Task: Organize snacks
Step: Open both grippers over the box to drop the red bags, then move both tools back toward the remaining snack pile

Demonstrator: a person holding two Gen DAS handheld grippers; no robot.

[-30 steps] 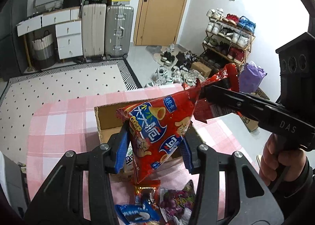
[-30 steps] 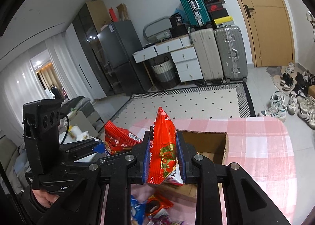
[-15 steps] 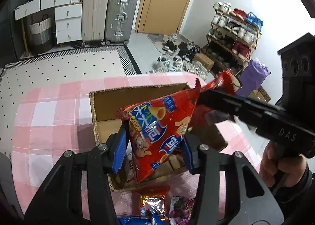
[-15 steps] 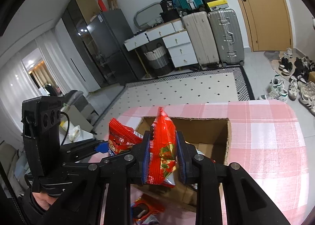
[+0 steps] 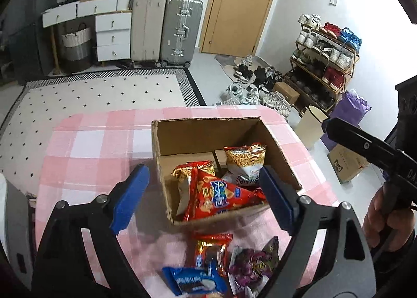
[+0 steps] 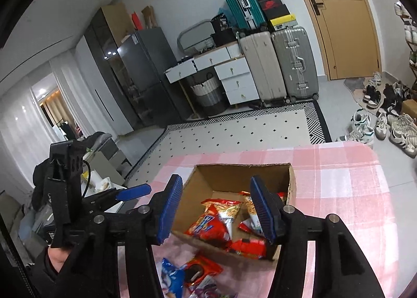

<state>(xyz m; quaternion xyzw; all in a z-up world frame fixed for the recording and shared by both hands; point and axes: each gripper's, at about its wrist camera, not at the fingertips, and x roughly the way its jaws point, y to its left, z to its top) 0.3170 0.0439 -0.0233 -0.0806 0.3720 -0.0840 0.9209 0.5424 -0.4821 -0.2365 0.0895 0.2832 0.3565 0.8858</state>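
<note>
An open cardboard box [image 5: 179, 139] stands on the pink checked table [image 5: 86, 147]. Several snack bags lie inside it, among them a red chip bag [image 5: 221, 199] and a white-and-orange bag [image 5: 245, 165]. My left gripper [image 5: 203, 199] is open and empty above the box's near edge. My right gripper [image 6: 216, 209] is open and empty above the box [image 6: 206, 180], where the red bag [image 6: 208, 227] also shows. In front of the box lie a blue cookie pack [image 5: 195, 282], a red pack [image 5: 211, 248] and a purple pack [image 5: 252, 264].
The table's far edge drops to a dotted rug [image 5: 99, 94]. Suitcases [image 5: 179, 29] and white drawers [image 5: 112, 35] stand at the far wall. Shoes [image 5: 250, 84] and a shoe rack [image 5: 325, 53] are to the right.
Both grippers opened and let go of their red snack bags, which now lie in the box. Both views moved closer to and over the box.
</note>
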